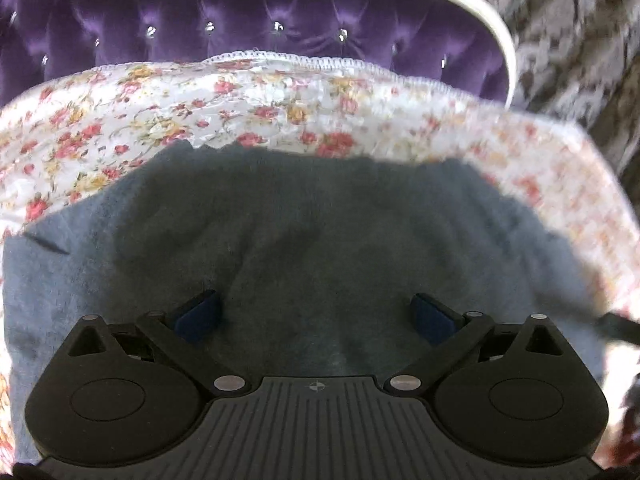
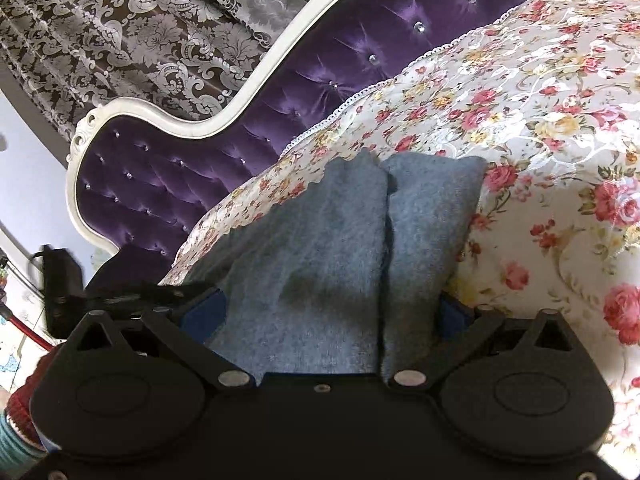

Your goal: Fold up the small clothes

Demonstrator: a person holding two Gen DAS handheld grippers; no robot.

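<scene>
We hold our left gripper (image 1: 316, 316) low over the grey-blue garment (image 1: 304, 232), fingers spread wide, pads close to the fleece but gripping nothing. Our right gripper (image 2: 332, 316) tilts across the same garment (image 2: 340, 240), also spread wide, cloth lying between its fingers. The garment rests on the floral bedspread (image 2: 540, 120), near the purple headboard (image 1: 240, 32).

A floral bedspread (image 2: 540, 128) lies beside a purple tufted headboard (image 1: 240, 32), with damask curtains (image 2: 140, 32) behind.
</scene>
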